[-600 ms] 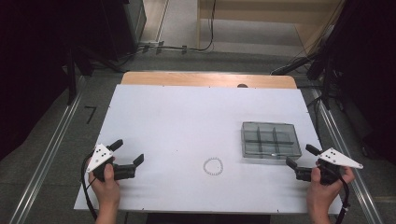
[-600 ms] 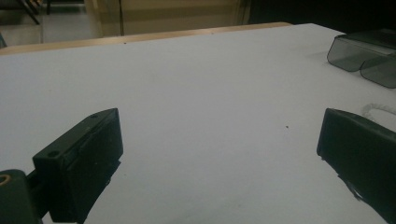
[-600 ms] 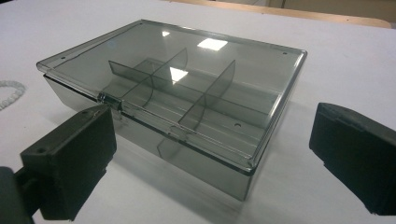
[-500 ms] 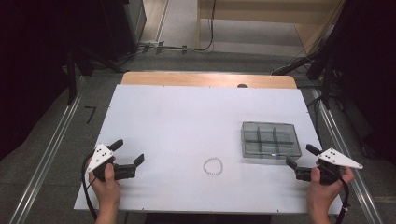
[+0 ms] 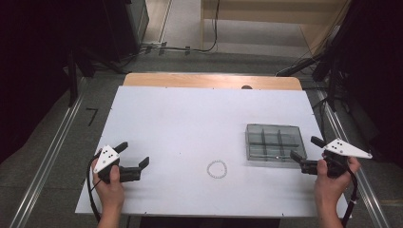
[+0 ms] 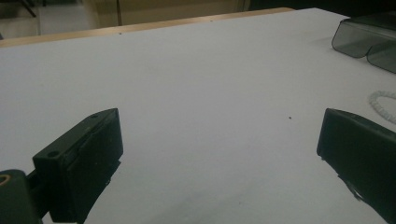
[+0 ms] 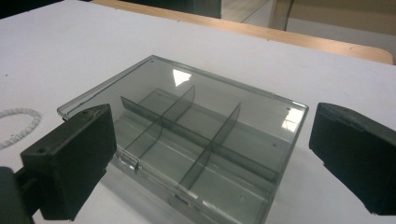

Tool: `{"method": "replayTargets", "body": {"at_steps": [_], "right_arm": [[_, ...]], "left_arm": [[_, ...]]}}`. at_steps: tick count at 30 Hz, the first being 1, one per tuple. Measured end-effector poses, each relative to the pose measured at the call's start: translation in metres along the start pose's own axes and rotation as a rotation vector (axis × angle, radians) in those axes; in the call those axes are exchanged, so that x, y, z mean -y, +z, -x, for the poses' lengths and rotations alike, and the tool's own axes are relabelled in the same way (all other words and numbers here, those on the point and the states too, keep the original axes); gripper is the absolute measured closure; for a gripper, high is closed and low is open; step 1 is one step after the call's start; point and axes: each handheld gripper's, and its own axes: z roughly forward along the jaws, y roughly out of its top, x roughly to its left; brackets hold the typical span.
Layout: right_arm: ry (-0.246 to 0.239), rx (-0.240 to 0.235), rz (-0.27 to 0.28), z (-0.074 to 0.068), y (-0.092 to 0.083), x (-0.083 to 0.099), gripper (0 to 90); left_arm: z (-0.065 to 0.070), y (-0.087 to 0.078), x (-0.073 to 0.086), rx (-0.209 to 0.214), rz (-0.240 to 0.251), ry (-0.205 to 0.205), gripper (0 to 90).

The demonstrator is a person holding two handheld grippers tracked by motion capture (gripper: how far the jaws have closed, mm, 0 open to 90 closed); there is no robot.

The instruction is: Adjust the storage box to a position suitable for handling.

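Note:
A smoky clear plastic box (image 5: 273, 142) with several compartments lies on the white table, lid closed; it sits close ahead in the right gripper view (image 7: 187, 135). A small white bead bracelet (image 5: 216, 169) lies left of it, seen also at the edges of the gripper views (image 7: 18, 122) (image 6: 383, 103). My right gripper (image 5: 307, 152) stands open just right of the box, jaws wide, nothing between them (image 7: 210, 154). My left gripper (image 5: 134, 156) stands open at the table's near left, jaws empty over bare tabletop (image 6: 219, 154).
The white table (image 5: 190, 118) has a wooden strip (image 5: 209, 80) along its far edge. Dark equipment and cables stand on the floor beyond. A corner of the box (image 6: 369, 39) shows far off in the left gripper view.

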Motion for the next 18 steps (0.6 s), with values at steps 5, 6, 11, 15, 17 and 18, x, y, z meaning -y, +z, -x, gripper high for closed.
{"method": "replayTargets", "body": {"at_steps": [5, 6, 11, 15, 17, 18], "right_arm": [[0.021, 0.002, -0.027, 0.009, 0.009, -0.015, 0.6], [0.027, 0.0, -0.032, 0.011, 0.011, -0.018, 2.7], [0.033, 0.013, -0.043, 0.019, 0.017, -0.026, 6.1], [0.069, 0.004, -0.058, 0.03, 0.021, -0.027, 22.8], [0.119, -0.088, -0.083, 0.041, 0.023, -0.027, 43.4], [0.119, -0.088, -0.083, 0.041, 0.023, -0.027, 43.4]], "left_arm": [[0.0, 0.0, 0.0, 0.0, 0.0, 0.001, 0.0], [0.0, 0.0, 0.0, -0.001, 0.0, 0.0, 0.0], [0.001, 0.003, -0.001, -0.009, -0.021, 0.009, 0.0], [0.002, 0.005, -0.001, -0.003, -0.035, 0.019, 0.0], [0.002, 0.007, -0.002, 0.001, -0.042, 0.023, 0.1], [0.002, 0.007, -0.002, 0.001, -0.042, 0.023, 0.1]]}}
